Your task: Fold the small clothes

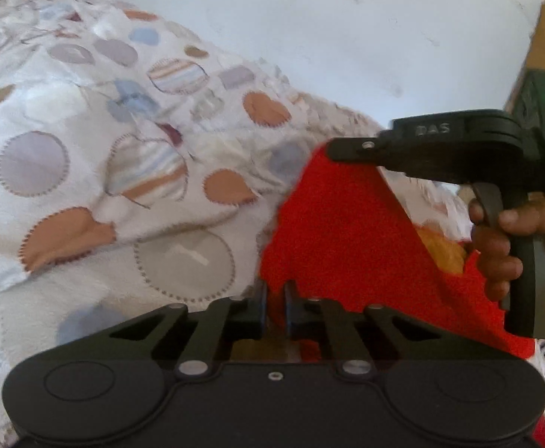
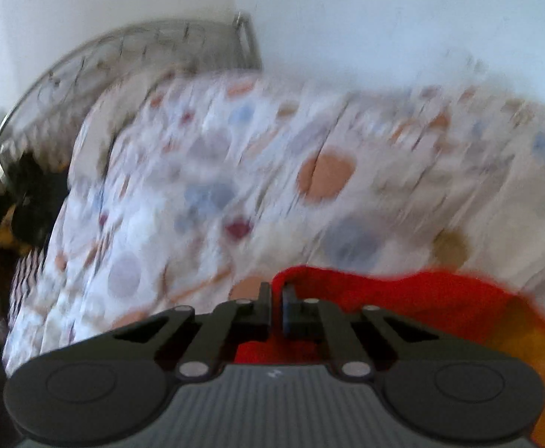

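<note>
A small red garment (image 1: 343,231) with an orange patch (image 1: 442,252) hangs stretched in the air above the bed. My left gripper (image 1: 275,291) is shut on its lower edge. My right gripper (image 1: 334,147) shows in the left wrist view, held by a hand (image 1: 504,246), shut on the garment's upper corner. In the blurred right wrist view the right gripper (image 2: 277,293) is shut on the red garment (image 2: 403,298), which trails off to the right with its orange part (image 2: 533,354).
A quilt with coloured circles (image 1: 123,156) covers the bed (image 2: 235,186). A white wall (image 1: 347,30) stands behind it. A metal bed frame (image 2: 142,44) curves at the far end. Dark clutter (image 2: 18,201) lies left of the bed.
</note>
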Demonstrator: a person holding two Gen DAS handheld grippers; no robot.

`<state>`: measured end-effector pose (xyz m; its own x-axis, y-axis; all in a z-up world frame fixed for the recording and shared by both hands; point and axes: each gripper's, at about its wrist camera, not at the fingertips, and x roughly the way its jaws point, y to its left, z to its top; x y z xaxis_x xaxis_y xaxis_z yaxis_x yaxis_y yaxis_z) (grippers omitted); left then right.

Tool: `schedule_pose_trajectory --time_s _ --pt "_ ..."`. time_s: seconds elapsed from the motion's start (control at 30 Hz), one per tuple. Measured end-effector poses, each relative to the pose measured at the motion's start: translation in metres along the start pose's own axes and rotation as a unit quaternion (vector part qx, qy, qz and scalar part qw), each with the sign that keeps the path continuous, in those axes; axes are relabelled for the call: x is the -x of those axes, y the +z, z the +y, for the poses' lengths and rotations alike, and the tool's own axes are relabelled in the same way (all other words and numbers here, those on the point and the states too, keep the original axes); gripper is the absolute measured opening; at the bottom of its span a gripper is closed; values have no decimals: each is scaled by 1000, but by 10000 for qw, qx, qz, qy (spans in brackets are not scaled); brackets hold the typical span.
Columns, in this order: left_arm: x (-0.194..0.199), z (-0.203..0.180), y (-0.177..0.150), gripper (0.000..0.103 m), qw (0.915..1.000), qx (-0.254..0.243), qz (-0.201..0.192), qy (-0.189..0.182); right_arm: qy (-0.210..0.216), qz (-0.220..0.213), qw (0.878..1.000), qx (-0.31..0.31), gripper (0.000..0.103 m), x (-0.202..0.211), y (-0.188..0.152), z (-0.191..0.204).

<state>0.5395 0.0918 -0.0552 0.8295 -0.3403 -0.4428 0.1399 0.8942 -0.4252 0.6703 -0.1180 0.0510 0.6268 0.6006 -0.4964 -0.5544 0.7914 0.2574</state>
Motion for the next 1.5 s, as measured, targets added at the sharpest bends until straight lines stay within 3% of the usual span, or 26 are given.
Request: schedule_pose_trajectory --time_s 0.1,0.23,0.3,0.33,0.37,0.43,0.53,0.57,0.63,0.77,0.83,0.9,1.0,1.3,1.5 --pt "6 -3 4 8 9997 133 -176 47 -107 -59 9997 -202 5 1 0 -10" --pt "-4 -12 6 12 9990 -97 153 406 -117 103 9993 -339 7 -4 -7 -16" --pt "-4 -15 5 21 9982 -237 258 491 -287 59 9994 -178 32 9 -10 -15" --pt "-1 -18 5 37 9976 -358 221 550 -353 -43 9994 -32 58 20 -11 -14" --pt "2 -19 4 56 9971 -465 190 568 -439 -144 9988 155 75 33 -16 -14" --pt "10 -24 5 76 9959 -594 -3 677 -758 -251 9955 517 87 59 -27 -10" --pt "13 -35 10 82 9935 -823 -201 762 -1535 -244 9837 901 102 110 -64 -10" --pt "11 -40 13 90 9919 -928 -244 830 -1859 -200 9769 1032 103 128 -82 -10" --pt "3 -51 17 96 9878 -1131 -322 1018 -2408 -90 9622 1265 103 160 -118 -8" --pt "-31 -65 27 94 9804 -1348 -71 1436 -3150 -29 9382 1431 103 210 -181 -4" --pt "-56 -62 33 92 9775 -1122 365 1749 -3383 44 9333 1200 103 226 -207 -7" --pt "-73 -52 37 93 9790 -730 668 1785 -3620 210 9266 1000 103 230 -225 -13" --pt "-84 -44 43 98 9779 -330 774 1915 -3980 509 9113 922 103 232 -252 -17" --pt "-34 -43 50 97 9721 310 679 2222 -3770 58 9245 558 103 301 -278 11" --pt "36 -60 26 102 9733 191 361 2258 -3591 -205 9329 178 103 346 -297 32"
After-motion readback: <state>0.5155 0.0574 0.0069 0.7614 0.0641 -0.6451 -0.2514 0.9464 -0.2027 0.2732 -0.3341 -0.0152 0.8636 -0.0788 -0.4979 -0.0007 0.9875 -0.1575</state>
